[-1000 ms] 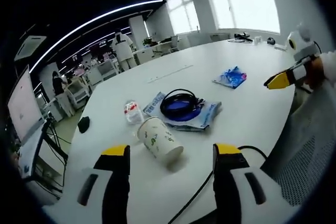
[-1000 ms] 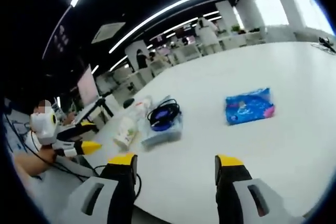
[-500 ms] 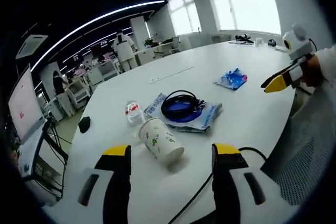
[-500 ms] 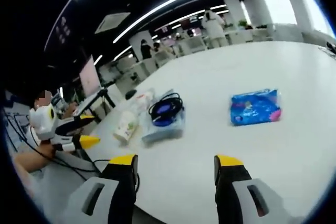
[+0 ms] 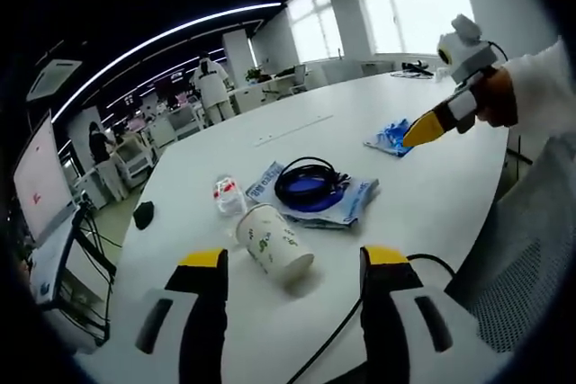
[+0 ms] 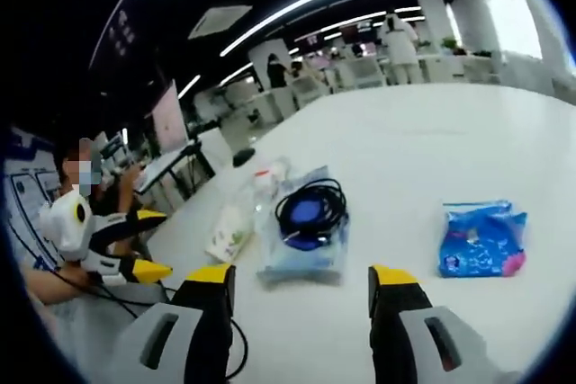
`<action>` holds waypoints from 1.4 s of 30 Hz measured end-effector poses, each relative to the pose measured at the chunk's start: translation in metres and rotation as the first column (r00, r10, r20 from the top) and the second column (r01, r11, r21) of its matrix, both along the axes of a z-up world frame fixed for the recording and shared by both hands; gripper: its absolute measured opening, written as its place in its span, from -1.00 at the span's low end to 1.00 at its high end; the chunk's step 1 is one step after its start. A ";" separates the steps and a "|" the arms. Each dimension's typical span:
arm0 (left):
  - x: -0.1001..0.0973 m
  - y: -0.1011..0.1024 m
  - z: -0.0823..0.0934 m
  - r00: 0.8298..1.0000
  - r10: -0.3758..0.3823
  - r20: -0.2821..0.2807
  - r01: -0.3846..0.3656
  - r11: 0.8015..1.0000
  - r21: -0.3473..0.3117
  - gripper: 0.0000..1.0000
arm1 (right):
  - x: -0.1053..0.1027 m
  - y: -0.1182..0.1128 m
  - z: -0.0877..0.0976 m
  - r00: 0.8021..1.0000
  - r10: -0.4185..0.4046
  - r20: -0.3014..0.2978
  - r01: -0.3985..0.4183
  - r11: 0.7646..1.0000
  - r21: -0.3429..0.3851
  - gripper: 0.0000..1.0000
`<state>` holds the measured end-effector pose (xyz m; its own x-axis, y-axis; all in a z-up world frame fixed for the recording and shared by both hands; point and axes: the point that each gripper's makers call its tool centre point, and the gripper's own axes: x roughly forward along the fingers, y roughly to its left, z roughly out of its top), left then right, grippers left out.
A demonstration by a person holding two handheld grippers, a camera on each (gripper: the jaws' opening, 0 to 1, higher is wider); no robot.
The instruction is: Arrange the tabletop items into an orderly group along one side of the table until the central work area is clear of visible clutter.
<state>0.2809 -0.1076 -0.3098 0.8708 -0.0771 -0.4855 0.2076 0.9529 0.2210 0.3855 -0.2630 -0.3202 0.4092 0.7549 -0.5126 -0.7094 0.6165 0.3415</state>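
Tipped paper cup (image 5: 274,240); coiled black cable (image 5: 310,179) on glossy plastic pouch (image 5: 355,200)

Left gripper view faces across table (image 5: 297,132) from near edge; right gripper view obliquely; shared: coiled cable (image 5: 310,182) (image 6: 310,213)

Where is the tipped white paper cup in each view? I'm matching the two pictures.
Left gripper view: white paper cup with green print, on its side, low centre, just above the left tool's jaws.
Right gripper view: same cup, left of centre.
Shared landmark: coiled black cable on a clear plastic bag, beside the cup.
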 end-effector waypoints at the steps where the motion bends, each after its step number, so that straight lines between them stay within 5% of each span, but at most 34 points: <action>1: 0.000 0.000 0.000 1.000 0.003 0.001 -0.003 1.000 0.003 0.16 | -0.002 0.009 0.002 1.000 0.021 0.006 -0.021 1.000 -0.007 0.20; 11: -0.001 0.004 0.000 1.000 0.013 -0.002 -0.013 1.000 0.018 0.12 | 0.018 0.052 -0.006 0.987 0.160 0.029 -0.157 0.983 -0.092 0.18; 21: -0.002 0.003 -0.003 1.000 0.004 -0.015 -0.003 1.000 0.030 0.07 | 0.024 0.109 -0.036 0.937 0.345 0.047 -0.323 0.911 -0.257 0.09; 24: -0.002 0.005 -0.004 1.000 0.007 -0.020 -0.006 0.999 0.035 0.06 | 0.023 0.122 -0.039 0.907 0.413 0.081 -0.376 0.881 -0.287 0.01; 27: -0.003 0.005 -0.006 1.000 0.007 -0.029 -0.006 0.999 0.039 0.05 | 0.011 0.130 -0.053 0.875 0.484 0.020 -0.457 0.838 -0.297 0.01; 36: -0.004 0.007 -0.009 0.999 0.009 -0.037 -0.007 0.998 0.055 0.02 | 0.027 0.130 -0.078 0.874 0.486 -0.016 -0.457 0.810 -0.368 -0.05; 42: -0.004 0.007 -0.009 0.999 0.012 -0.043 -0.009 0.998 0.062 0.01 | 0.028 0.130 -0.078 0.893 0.451 -0.012 -0.423 0.828 -0.368 -0.29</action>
